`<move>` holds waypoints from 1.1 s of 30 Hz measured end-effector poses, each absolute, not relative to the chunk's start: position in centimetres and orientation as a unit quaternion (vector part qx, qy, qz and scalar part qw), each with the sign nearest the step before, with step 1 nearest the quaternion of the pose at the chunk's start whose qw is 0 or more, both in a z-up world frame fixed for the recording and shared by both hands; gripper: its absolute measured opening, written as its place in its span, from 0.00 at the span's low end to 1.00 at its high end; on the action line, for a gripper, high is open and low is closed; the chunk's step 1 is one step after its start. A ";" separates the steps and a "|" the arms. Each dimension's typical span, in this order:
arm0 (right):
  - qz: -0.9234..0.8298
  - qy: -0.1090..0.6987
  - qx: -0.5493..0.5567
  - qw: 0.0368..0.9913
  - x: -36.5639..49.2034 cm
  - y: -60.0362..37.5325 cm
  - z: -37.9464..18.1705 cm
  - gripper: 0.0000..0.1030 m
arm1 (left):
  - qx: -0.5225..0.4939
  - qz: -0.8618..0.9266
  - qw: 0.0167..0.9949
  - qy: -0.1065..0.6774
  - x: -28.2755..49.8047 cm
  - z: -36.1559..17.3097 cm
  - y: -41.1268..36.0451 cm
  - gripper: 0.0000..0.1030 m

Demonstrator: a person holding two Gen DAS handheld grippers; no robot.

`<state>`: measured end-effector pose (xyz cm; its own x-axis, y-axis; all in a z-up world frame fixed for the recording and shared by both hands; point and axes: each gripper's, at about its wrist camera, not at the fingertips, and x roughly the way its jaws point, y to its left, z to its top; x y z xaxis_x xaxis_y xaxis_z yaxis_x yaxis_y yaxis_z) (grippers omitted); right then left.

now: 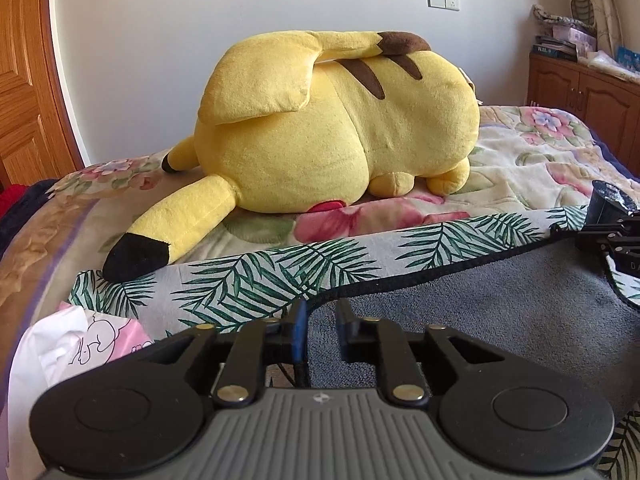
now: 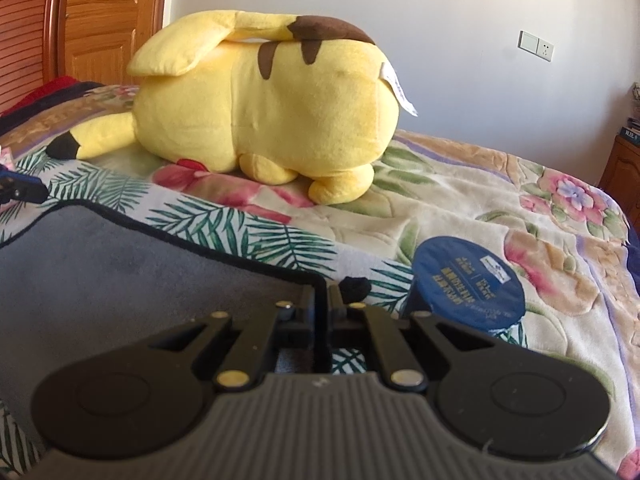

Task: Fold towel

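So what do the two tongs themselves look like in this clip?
Both match: the left tongs and right tongs have black linkage arms with brass-coloured rivets, two round black discs, and a grey ribbed housing with a small central emblem. The left set shows a blue pad on one finger. No cables or sleeves are visible.

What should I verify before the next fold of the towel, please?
1. Right tool shut on the towel corner: ok.
2. Left tool firmly gripping the edge between its fingers: cannot tell.
3. Plush toy clear of the towel: not ok, its black ear tip seems to touch the edge.
4. Blue disc clear of the towel: cannot tell.
5. Gray side lying smooth: ok.
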<state>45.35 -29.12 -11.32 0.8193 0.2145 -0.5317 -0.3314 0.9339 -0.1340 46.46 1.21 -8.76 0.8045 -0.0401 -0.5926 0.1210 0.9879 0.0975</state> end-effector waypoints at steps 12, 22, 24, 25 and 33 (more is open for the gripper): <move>0.151 0.268 -0.080 0.948 42.0 -29.7 -8.6 0.38 | 0.048 -0.046 0.951 0.303 43.4 -5.6 0.7 0.32; 0.160 0.246 -0.069 0.954 37.3 -29.6 -3.2 0.45 | 0.054 -0.054 0.960 0.271 39.2 0.8 -0.1 0.38; 0.161 0.242 -0.066 0.955 36.7 -29.6 -2.2 0.45 | 0.052 -0.055 0.961 0.265 38.5 1.8 -0.2 0.44; 0.161 0.239 -0.065 0.955 36.4 -29.6 -1.8 0.47 | 0.051 -0.054 0.962 0.262 38.1 2.2 -0.2 0.47; 0.156 0.231 -0.059 0.958 33.9 -29.5 0.1 0.60 | 0.058 -0.043 0.969 0.237 35.0 5.2 -0.6 0.66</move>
